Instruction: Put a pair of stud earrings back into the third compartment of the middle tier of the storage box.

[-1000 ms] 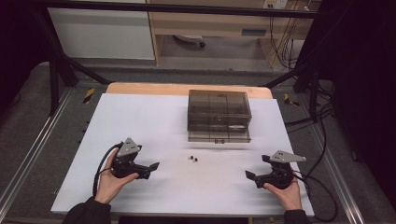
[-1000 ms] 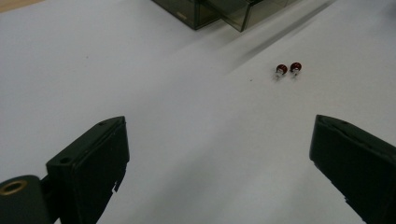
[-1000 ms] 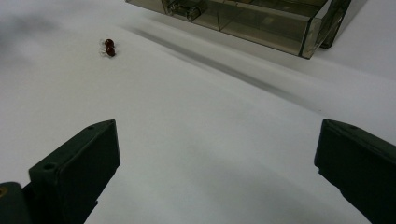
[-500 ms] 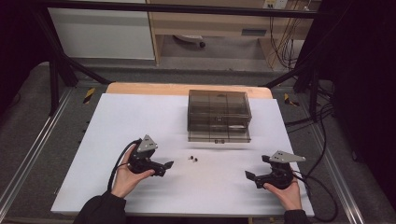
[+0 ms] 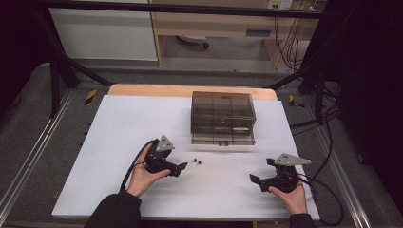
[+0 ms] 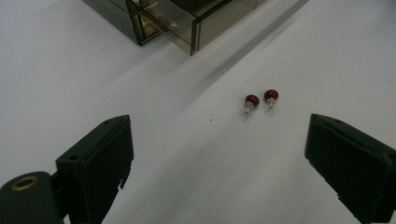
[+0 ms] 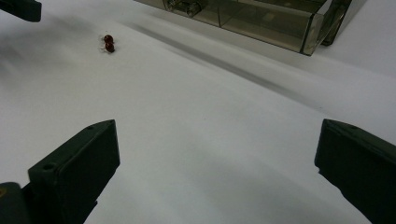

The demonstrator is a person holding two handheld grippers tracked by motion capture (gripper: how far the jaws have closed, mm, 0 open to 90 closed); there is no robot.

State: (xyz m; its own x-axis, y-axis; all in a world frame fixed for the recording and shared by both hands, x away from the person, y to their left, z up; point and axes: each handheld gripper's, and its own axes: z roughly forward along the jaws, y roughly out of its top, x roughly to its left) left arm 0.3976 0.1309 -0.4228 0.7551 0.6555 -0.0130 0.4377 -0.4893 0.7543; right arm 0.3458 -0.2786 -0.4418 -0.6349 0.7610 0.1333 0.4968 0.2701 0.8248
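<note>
High view has my left gripper [image 5: 182,167] resting on the white table [image 5: 114,133], its jaws spread wide and aimed at two small red studs [image 5: 196,162] lying just beside its tips. Left gripper view puts the pair [image 6: 260,98] side by side, nearly touching, ahead between my jaws and nearer the right one, each with a thin metal post. A smoky clear plastic box [image 5: 222,116] sits farther back, well apart from the studs. My right gripper [image 5: 255,180] rests near the table's right front, jaws wide apart, holding nothing, pointing toward the studs [image 7: 109,43].
</note>
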